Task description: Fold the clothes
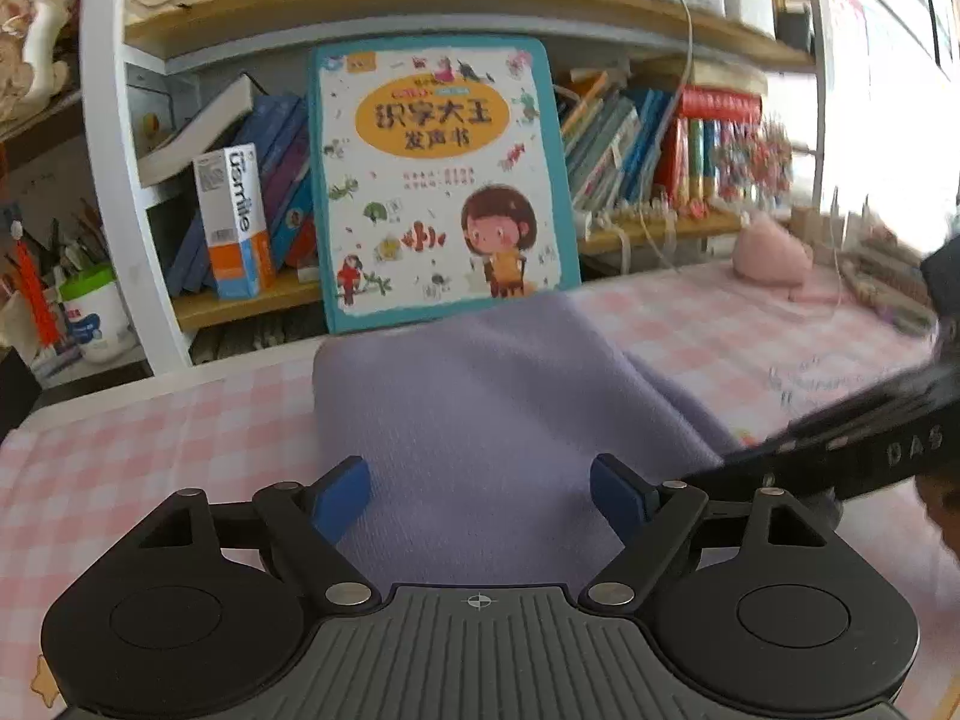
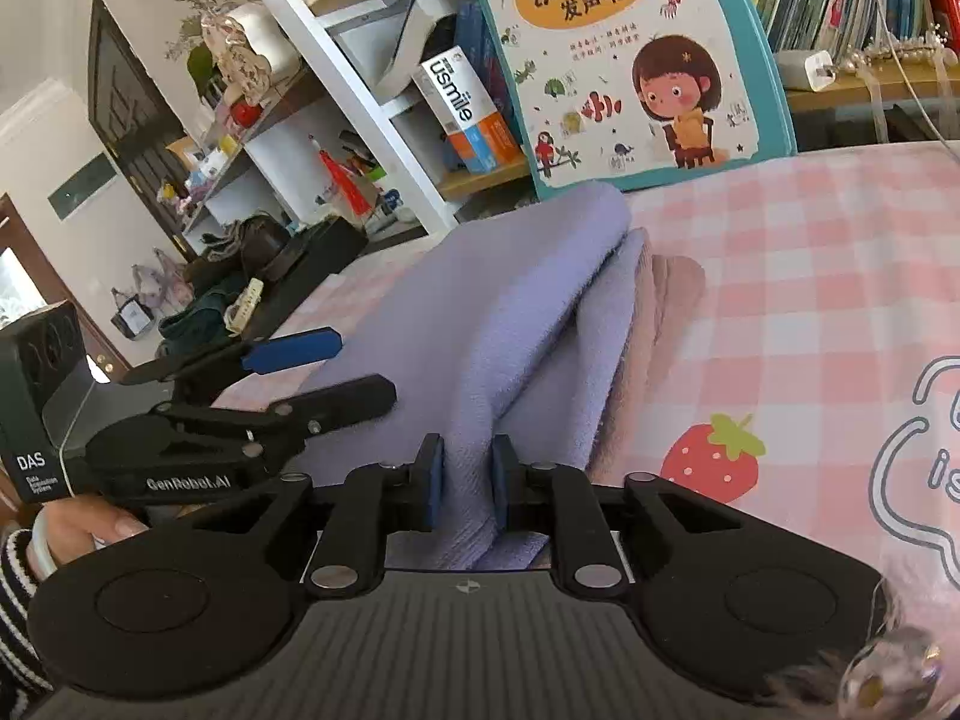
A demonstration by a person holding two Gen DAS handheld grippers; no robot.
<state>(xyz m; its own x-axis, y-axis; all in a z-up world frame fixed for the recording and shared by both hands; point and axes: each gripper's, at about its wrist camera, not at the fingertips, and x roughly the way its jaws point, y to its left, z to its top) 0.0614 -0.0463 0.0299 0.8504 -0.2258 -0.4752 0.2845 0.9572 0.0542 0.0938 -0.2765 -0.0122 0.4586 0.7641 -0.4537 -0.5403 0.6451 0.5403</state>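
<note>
Lavender knit cloth [image 2: 480, 312], apparently a garment already doubled over, is spread on a table covered in pink checked cloth [image 2: 810, 300], its far fold lying just in front of a children's book [image 2: 624, 48] propped against the shelves. A raised ridge of the fabric is pinched between the pads of the right gripper [image 2: 468, 486], whose jaws are nearly closed on it; the near edge of the garment runs up into that grip, so the cloth is lifted there while the rest stays flat. The pinch is probably taken at the near edge so that this edge can be carried over for the next fold.

Wide-open jaws are shown on the left gripper [image 1: 480, 498], and nothing is held by it: the blue pads are seen standing apart above the garment, with fabric spread below and between them but no contact that can be made out. In the right wrist view that gripper is placed to the left of the pinched ridge, just over the garment's left side, presumably ready to take a second hold. The right-hand part of the left wrist view is blurred, so little can be told there. A striped sleeve [image 2: 15, 576] is seen at the lower left.
</note>
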